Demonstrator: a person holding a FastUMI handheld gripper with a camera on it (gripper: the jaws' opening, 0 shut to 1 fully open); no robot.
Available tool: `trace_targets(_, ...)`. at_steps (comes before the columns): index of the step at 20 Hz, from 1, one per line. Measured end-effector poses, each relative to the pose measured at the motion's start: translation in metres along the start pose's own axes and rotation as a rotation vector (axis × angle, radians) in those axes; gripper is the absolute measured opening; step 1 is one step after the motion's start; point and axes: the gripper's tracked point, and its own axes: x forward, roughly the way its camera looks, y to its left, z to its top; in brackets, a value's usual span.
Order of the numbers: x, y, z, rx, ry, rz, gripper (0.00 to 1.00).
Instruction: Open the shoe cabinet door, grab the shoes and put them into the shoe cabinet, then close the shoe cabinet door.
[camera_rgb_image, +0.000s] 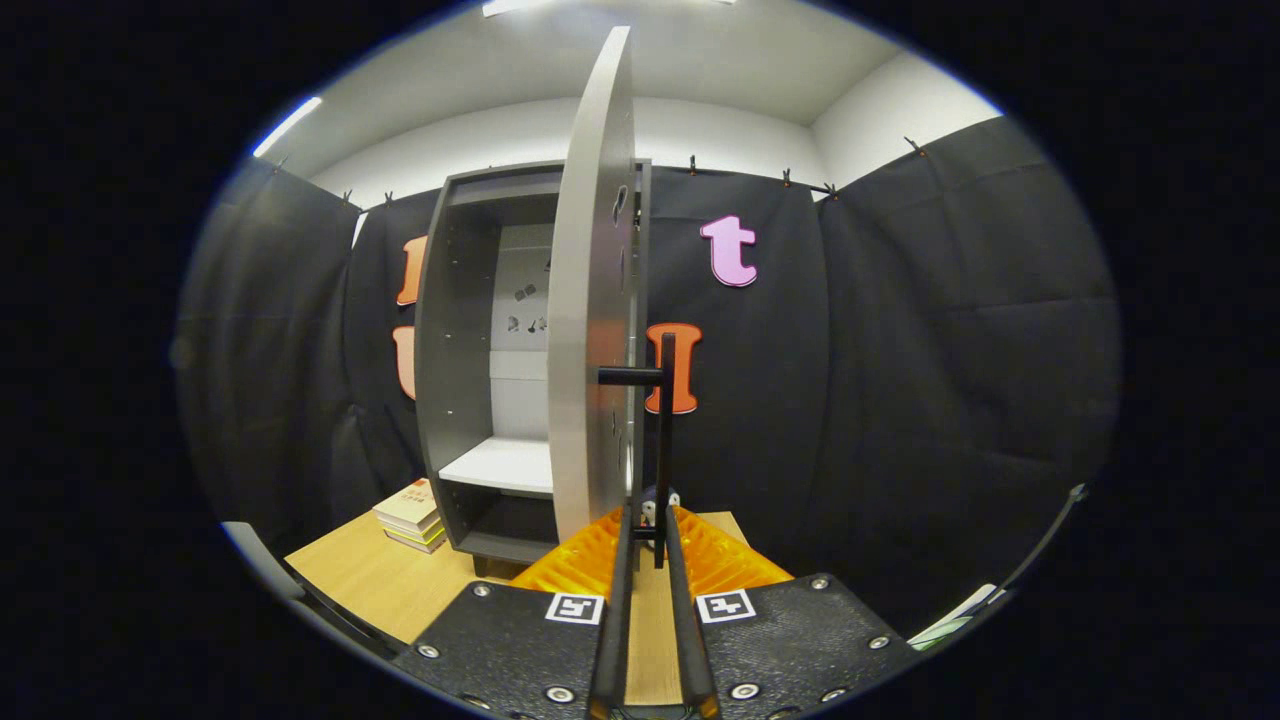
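The grey shoe cabinet (470, 330) stands on the wooden table (370, 580) against the booth wall. Its inside shows a white shelf (505, 465) with nothing on it. The cabinet door (590, 300) is swung out and I see it almost edge-on, straight ahead of the fingers. A black bar handle (665, 420) runs upright on the door's right face. My gripper (648, 528) is shut on the lower end of that handle, one finger on each side. A small white and dark object (655, 505), partly hidden, sits just beyond the fingertips; I cannot tell what it is.
A stack of books (412, 515) lies on the table to the left of the cabinet's foot. Black cloth closes the booth behind and to both sides. The table's near left edge (300, 590) runs close to the gripper.
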Motion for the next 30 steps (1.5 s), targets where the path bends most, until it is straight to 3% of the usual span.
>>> trace_targets(1, -0.001, -0.009, -0.002, 0.008, 0.004, -0.008, 0.16)
trace_targets(6, -0.009, -0.018, -0.004, 0.014, 0.006, 0.017, 0.16)
trace_targets(13, -0.027, 0.013, -0.003, -0.03, -0.011, 0.043, 0.16)
trace_targets(23, -0.022, 0.116, -0.034, -0.07, 0.078, 0.017, 0.16)
trace_targets(30, -0.004, 0.194, -0.085, 0.041, 0.206, 0.052, 0.2)
